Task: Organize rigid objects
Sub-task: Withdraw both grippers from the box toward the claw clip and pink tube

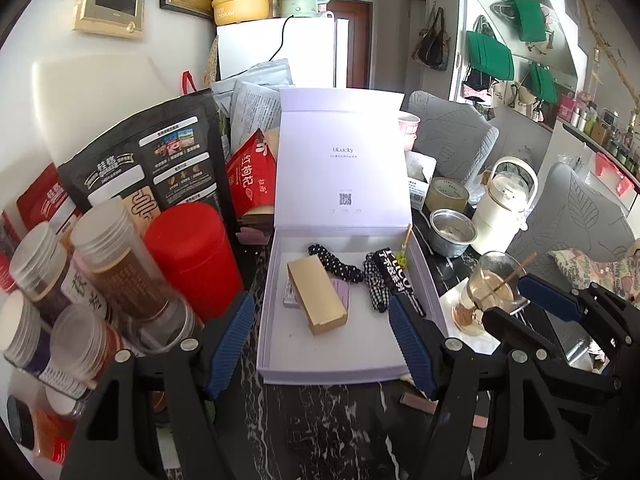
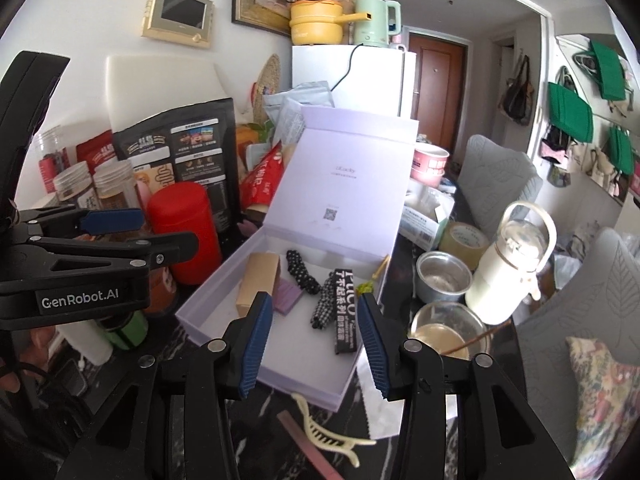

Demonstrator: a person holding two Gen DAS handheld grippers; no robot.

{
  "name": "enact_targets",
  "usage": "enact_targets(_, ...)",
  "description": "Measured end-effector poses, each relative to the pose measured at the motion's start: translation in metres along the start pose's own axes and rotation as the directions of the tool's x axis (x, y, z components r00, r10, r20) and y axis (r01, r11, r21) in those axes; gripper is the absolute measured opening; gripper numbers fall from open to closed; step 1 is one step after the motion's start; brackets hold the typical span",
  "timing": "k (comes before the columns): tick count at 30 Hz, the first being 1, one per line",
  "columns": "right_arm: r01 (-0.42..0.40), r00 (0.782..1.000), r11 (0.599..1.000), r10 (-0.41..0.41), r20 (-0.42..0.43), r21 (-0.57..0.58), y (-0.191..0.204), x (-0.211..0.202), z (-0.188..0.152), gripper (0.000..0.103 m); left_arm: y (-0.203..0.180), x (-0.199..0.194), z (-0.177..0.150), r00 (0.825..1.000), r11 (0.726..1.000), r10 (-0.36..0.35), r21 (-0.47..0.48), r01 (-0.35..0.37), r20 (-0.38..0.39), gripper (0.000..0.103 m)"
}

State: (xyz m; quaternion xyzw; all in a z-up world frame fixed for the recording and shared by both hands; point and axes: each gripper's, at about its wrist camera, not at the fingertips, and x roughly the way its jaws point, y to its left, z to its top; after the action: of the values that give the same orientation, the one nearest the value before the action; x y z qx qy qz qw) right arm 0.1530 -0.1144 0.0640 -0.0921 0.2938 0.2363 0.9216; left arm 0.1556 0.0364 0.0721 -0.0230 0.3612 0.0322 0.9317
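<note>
On the left stand several jars [image 1: 116,264] and a red can [image 1: 188,256], crowded in front of a black pouch [image 1: 152,152]; they are beside the box, not in it. The left gripper [image 1: 320,344] hangs over the near part of the box with its jaws wide apart and nothing between the pads.

In the middle lies the open lilac box [image 1: 276,344], its lid [image 1: 340,156] standing upright at the back. Inside, from left to right: a gold carton [image 1: 320,296] lying partly on a small purple card [image 1: 342,292], a dotted scrunchie [image 1: 336,264], a checked scrunchie [image 1: 374,284], and a black packet [image 1: 396,276] along the right wall.

The right gripper [image 2: 316,344] is above the near right corner of the box, jaws half open and empty. Just before the box, on the dark marble table [image 2: 240,432], a cream hair clip [image 2: 328,436] and a pink strip [image 2: 308,444] lie loose — these seem to be the things not yet put away.

To the right of the box stand a steel bowl [image 2: 444,280], a glass cup [image 2: 452,332] with a stick in it, and a white flask [image 2: 516,264].

I judge that one placing is finished and the next pick is about to begin. The next move probably asks the right gripper to come down to the clip, close on its body, and carry it over the wall — without pushing the glass cup nearby.
</note>
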Motion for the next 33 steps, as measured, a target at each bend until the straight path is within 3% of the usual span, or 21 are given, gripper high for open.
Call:
enact_targets(8,-0.023,1.000,1.000,0.023,0.015,-0.013,0.013,-0.020,-0.016,0.046,0.003,-0.021,-0.027,1.000,1.000,0.008,-0.001,-0.008,0.003,0.070)
enact_targets(11,-0.032,0.999,0.999,0.032,0.013,-0.010,0.017,-0.025,-0.025,0.047,0.002,-0.026,-0.036,1.000,1.000,0.004,0.004,-0.004,0.001,0.078)
enact_targets(16,-0.044,0.999,0.999,0.044,0.001,0.000,0.016,-0.029,-0.041,0.047,-0.004,-0.033,-0.051,1.000,1.000,-0.010,0.023,0.010,0.006,0.079)
enact_targets(22,-0.037,0.999,0.999,0.038,-0.027,0.016,0.009,-0.028,-0.057,0.047,-0.010,-0.032,-0.068,0.998,0.997,-0.068,0.025,0.067,0.005,0.079)
enact_targets(33,-0.059,0.994,0.998,0.062,-0.093,0.029,-0.005,-0.013,-0.093,0.047,-0.016,-0.012,-0.097,0.995,0.997,-0.080,0.011,0.081,-0.061,0.079)
